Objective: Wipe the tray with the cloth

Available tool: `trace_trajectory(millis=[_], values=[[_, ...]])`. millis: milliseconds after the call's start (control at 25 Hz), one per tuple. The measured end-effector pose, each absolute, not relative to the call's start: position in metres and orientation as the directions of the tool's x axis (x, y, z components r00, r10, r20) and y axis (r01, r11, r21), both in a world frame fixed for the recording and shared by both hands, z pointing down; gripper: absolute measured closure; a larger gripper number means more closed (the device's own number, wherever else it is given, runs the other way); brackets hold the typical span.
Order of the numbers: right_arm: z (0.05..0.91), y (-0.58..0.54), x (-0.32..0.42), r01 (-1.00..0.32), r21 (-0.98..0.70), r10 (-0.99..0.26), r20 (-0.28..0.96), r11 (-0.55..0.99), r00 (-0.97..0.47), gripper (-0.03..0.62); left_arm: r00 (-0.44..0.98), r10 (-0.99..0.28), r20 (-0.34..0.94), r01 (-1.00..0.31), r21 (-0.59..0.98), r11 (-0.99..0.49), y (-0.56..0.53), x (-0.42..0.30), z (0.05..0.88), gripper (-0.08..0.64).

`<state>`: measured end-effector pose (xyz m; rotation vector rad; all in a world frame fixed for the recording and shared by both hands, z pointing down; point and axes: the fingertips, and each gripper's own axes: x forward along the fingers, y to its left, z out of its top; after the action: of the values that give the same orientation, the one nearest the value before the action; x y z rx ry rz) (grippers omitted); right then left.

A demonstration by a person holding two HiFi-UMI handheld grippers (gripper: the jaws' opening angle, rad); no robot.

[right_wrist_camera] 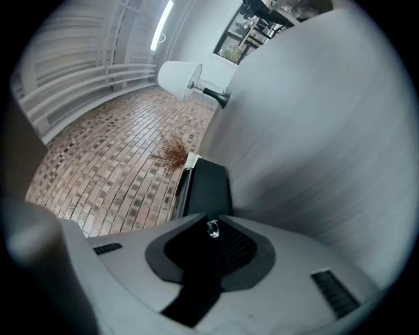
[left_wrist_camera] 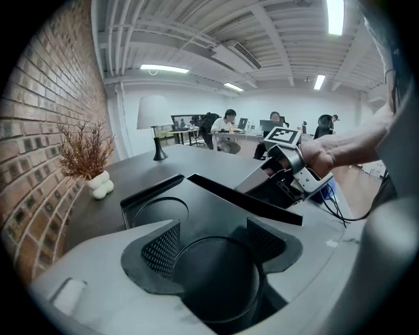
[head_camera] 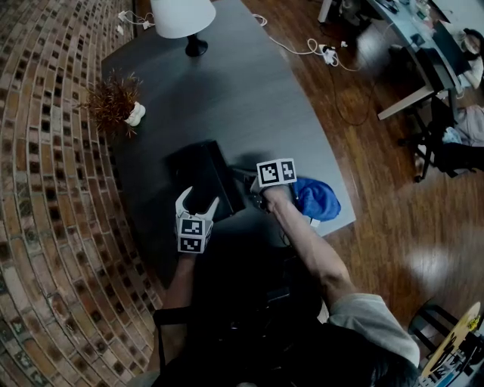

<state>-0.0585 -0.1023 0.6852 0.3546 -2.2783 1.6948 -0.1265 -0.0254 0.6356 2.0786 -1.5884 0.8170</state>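
Observation:
A black tray (head_camera: 198,170) with round hollows lies on the dark table (head_camera: 227,83). My left gripper (head_camera: 198,202) hovers over its near end, jaws open, with one round hollow (left_wrist_camera: 216,275) showing between the pads and nothing gripped. My right gripper (head_camera: 257,199) is at the tray's right side, shut on the thin black rim (right_wrist_camera: 196,288); from the left gripper view this gripper (left_wrist_camera: 288,171) pinches the tray's long edge (left_wrist_camera: 252,201). A blue cloth (head_camera: 316,198) lies crumpled on the table right of my right hand, held by neither gripper.
A white-shaded lamp (head_camera: 184,19) stands at the table's far end and a dried plant in a white vase (head_camera: 115,102) by the brick wall (head_camera: 45,189). The table's right edge (head_camera: 336,174) drops to a wooden floor with cables (head_camera: 318,51). People sit at desks (left_wrist_camera: 229,124) far off.

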Motion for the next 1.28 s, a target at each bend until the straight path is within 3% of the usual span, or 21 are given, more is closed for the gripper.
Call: trace_trajectory(millis=[400,720,760,880,1040,1160,1280], values=[[0.678,-0.146,0.023,-0.395,-0.890,-0.153,0.367,0.230,-0.917,0.532,0.186,-0.725,0.663,-0.960,-0.036,-0.278,-0.025,-0.124,0.635,0.249],[0.688,-0.146,0.027,-0.446,-0.861,-0.169,0.415,0.245,-0.894,0.529,0.185,-0.727,0.661,-0.961,-0.032,-0.274,-0.025,-0.124,0.636,0.249],[0.686,-0.150,0.033,-0.470,-0.845,-0.192,0.432,0.255,-0.881,0.497,0.187,-0.727,0.660,-0.961,-0.030,-0.275,-0.025,-0.123,0.637,0.249],[0.645,-0.174,0.070,-0.494,-0.817,-0.327,0.399,0.298,-0.857,0.494,0.190,-0.728,0.659,-0.960,-0.031,-0.279,-0.025,-0.122,0.638,0.249],[0.546,-0.196,0.147,-0.596,-0.640,-0.502,0.355,0.484,-0.789,0.494,0.174,-0.733,0.657,-0.961,-0.047,-0.271,-0.027,-0.131,0.634,0.247],[0.528,-0.160,0.187,-0.656,-0.409,-0.442,0.504,0.635,-0.742,0.483,0.177,-0.731,0.659,-0.961,-0.043,-0.272,-0.026,-0.128,0.634,0.247],[0.530,-0.107,0.200,-0.596,-0.253,-0.327,0.644,0.762,-0.692,0.263,0.181,-0.732,0.657,-0.961,-0.039,-0.273,-0.026,-0.125,0.634,0.247]])
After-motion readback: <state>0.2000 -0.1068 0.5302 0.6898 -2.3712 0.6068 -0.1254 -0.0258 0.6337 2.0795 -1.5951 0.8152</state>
